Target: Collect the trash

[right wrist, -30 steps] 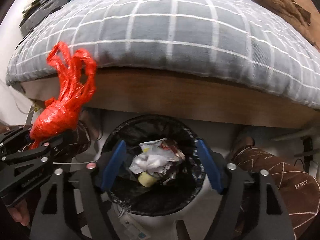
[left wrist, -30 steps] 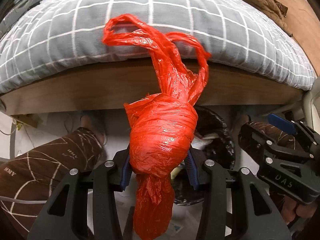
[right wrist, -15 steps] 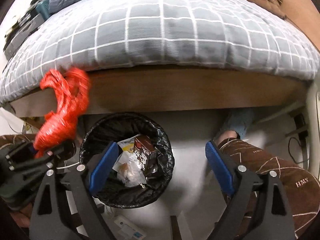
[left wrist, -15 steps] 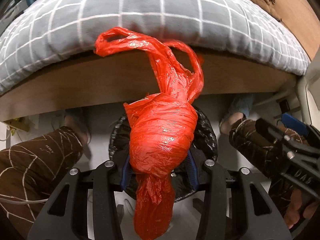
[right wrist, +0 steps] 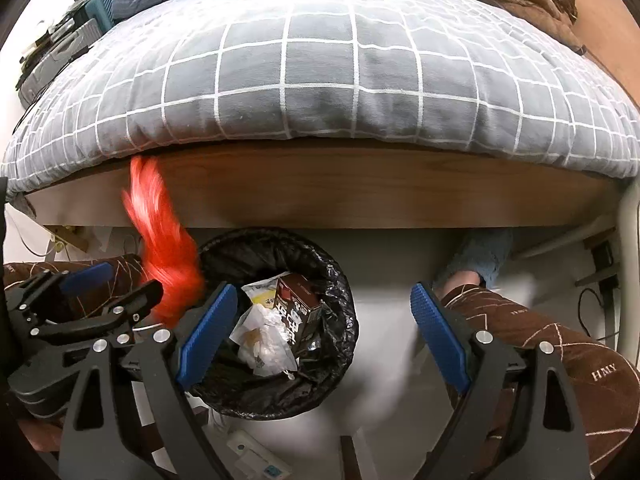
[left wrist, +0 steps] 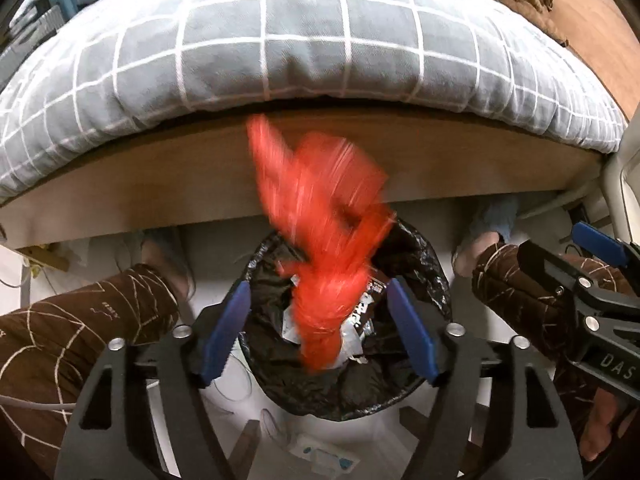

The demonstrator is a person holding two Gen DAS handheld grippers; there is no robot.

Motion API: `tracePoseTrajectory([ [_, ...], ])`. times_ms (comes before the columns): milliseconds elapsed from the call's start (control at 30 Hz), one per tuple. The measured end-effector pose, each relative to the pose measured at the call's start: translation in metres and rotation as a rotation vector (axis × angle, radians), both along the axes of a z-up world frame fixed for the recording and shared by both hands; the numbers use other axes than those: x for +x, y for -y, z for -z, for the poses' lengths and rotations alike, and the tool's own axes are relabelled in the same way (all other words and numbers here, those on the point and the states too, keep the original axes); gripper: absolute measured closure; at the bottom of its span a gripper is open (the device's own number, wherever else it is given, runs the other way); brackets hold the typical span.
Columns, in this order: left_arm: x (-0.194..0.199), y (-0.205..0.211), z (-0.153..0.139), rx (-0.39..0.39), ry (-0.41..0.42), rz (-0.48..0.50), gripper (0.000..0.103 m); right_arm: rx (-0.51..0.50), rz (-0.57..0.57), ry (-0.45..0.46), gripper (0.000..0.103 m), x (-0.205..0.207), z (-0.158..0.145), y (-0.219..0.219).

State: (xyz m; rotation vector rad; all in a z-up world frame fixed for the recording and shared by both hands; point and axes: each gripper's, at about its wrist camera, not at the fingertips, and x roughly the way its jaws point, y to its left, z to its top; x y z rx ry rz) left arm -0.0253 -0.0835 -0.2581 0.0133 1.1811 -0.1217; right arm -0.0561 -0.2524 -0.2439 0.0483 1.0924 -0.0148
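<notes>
My left tongs hang spread wide above a black-lined trash bin, their blue pads clear of everything. Between them a knotted red plastic bag shows as a motion-blurred streak over the bin's mouth, touching neither pad, apparently dropping in. My right tongs are also spread and hold nothing, aimed at the floor beside the bin. The bag looks light, soft and crinkly, probably slippery film; I judge the tight knotted bundle the surest place to pinch, rather than the loose handles. Inside the bin lie a brown carton and crumpled wrappers. A grey checked quilt covers the bed behind.
</notes>
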Motion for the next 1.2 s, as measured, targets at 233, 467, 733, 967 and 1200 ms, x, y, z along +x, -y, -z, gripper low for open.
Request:
tracePoseTrajectory([
  [233,0.0,-0.011,-0.012,0.007,0.046,-0.04,0.015,0.0,-0.016,0.01,0.018,0.001,-0.007,-0.006],
  [467,0.004,-0.028,-0.05,0.017,0.131,-0.085,0.006,-0.008,-0.01,0.085,0.018,0.003,-0.041,-0.011],
  [733,-0.013,-0.03,-0.131,0.013,0.27,-0.075,0.006,-0.029,-0.014,0.243,0.008,-0.015,-0.113,-0.021],
  [967,-0.046,-0.031,-0.176,0.018,0.337,-0.067,0.006,-0.048,-0.007,0.319,0.008,-0.045,-0.16,-0.032],
  [1200,-0.075,-0.038,-0.196,0.021,0.362,-0.073,0.006,-0.062,0.004,0.341,0.008,-0.073,-0.18,-0.033],
])
